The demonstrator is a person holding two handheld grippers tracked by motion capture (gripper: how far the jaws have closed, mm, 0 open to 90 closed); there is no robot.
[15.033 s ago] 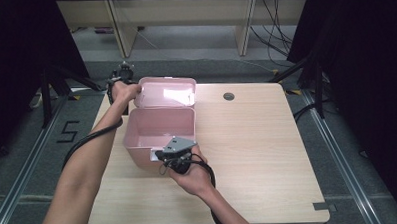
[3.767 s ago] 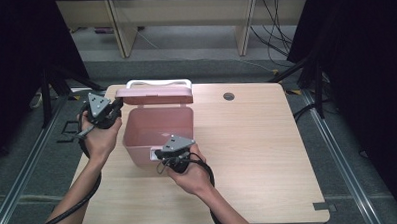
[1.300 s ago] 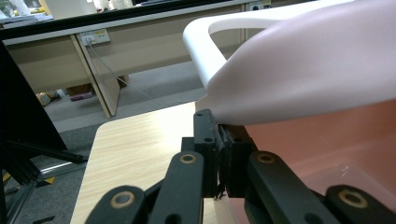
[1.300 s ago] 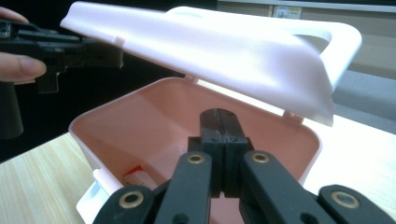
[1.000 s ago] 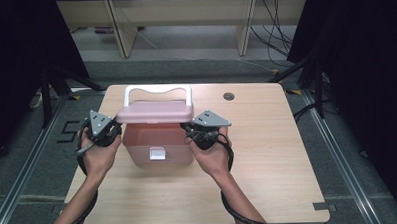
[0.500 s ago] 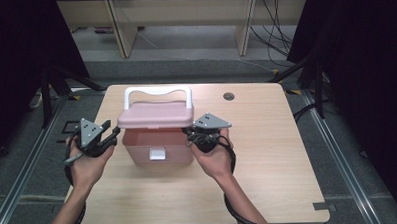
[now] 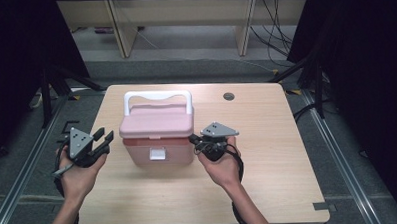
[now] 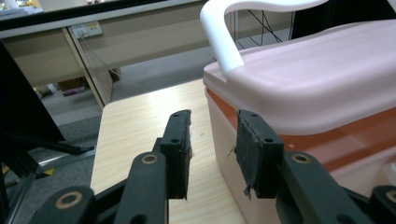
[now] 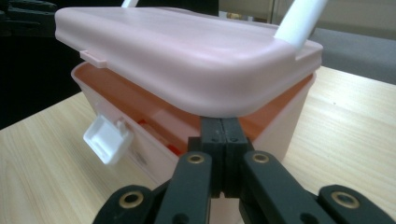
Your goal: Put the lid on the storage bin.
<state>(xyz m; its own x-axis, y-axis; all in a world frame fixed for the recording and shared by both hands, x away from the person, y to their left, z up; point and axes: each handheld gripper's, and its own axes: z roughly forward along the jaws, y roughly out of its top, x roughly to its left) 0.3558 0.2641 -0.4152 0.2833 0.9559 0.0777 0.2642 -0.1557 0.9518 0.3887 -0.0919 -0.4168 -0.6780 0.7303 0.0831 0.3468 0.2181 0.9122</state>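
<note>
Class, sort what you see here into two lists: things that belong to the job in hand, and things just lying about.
Belongs to the job:
pink box
its lid
white handle
white latch
left gripper
right gripper

Just there:
table
table's cable hole
shelving behind

No lettering, label, brand, number or sign can be read anywhere. The pink box (image 7: pixel 158 136) has a plain lid and a blank white latch (image 7: pixel 158 154), and the wooden counter (image 7: pixel 268 154) has no markings on it.
</note>
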